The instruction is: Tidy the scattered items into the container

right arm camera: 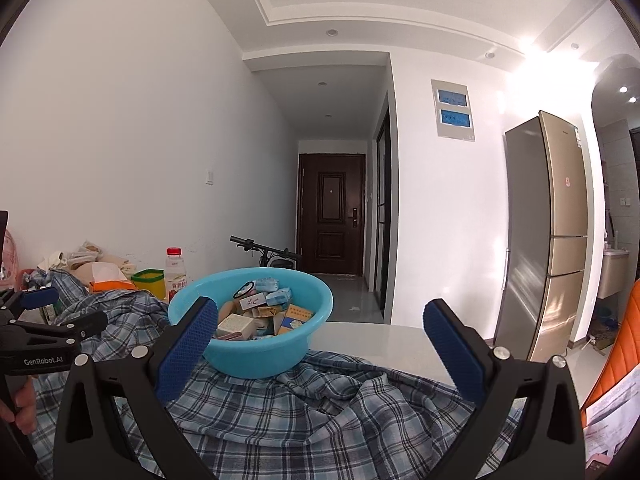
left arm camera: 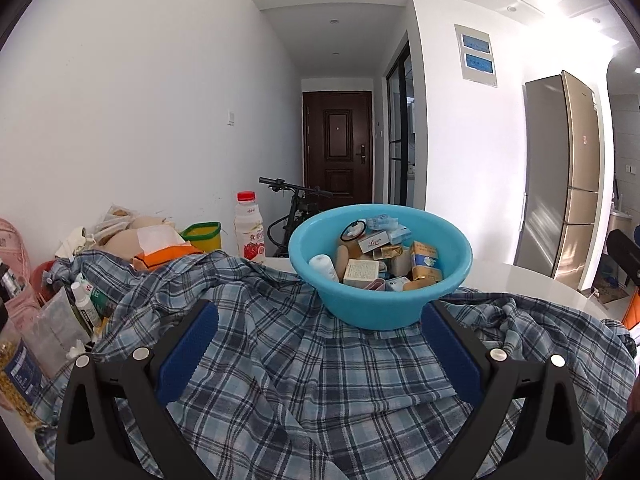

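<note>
On the plaid cloth the filled blue basin sat just ahead; I held both grippers, left gripper and right gripper, wide open and empty, remaining clutter lay far left, nearer my left.

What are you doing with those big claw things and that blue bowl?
A person is tidying small things into the blue basin, which sits on a plaid shirt spread over the table. It is already full of little boxes and a white bottle. Both grippers, left and right, are open and empty, held in front of the basin.
</note>
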`<state>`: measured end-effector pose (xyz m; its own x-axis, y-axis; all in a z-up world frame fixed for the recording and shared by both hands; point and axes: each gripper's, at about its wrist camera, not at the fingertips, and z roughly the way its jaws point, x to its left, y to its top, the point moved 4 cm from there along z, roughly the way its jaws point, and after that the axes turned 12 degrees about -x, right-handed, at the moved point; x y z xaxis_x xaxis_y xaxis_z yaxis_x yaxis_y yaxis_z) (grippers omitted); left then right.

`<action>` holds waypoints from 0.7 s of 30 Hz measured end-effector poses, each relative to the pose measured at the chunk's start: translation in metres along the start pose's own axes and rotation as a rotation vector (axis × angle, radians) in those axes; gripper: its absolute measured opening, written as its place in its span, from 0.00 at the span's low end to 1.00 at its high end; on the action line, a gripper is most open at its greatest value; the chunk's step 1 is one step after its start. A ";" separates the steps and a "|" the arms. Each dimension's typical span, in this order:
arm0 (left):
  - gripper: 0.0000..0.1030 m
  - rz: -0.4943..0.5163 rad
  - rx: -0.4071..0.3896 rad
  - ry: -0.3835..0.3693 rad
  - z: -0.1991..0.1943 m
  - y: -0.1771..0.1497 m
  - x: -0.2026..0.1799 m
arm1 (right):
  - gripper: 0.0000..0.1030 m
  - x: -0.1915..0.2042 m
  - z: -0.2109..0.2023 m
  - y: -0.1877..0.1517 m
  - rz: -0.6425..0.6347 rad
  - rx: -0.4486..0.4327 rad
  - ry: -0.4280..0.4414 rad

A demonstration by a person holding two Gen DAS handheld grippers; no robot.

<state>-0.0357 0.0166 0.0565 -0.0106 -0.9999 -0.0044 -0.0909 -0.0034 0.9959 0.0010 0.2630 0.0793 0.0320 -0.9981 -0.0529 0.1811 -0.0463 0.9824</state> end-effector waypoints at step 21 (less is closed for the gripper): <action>1.00 -0.001 -0.106 0.005 0.021 -0.037 -0.032 | 0.99 0.011 0.005 -0.051 0.052 -0.032 -0.004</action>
<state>-0.0531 0.0486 0.0180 -0.0051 -1.0000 -0.0053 0.0150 -0.0053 0.9999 -0.0127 0.2537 0.0293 0.0380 -0.9993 -0.0010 0.2106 0.0070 0.9775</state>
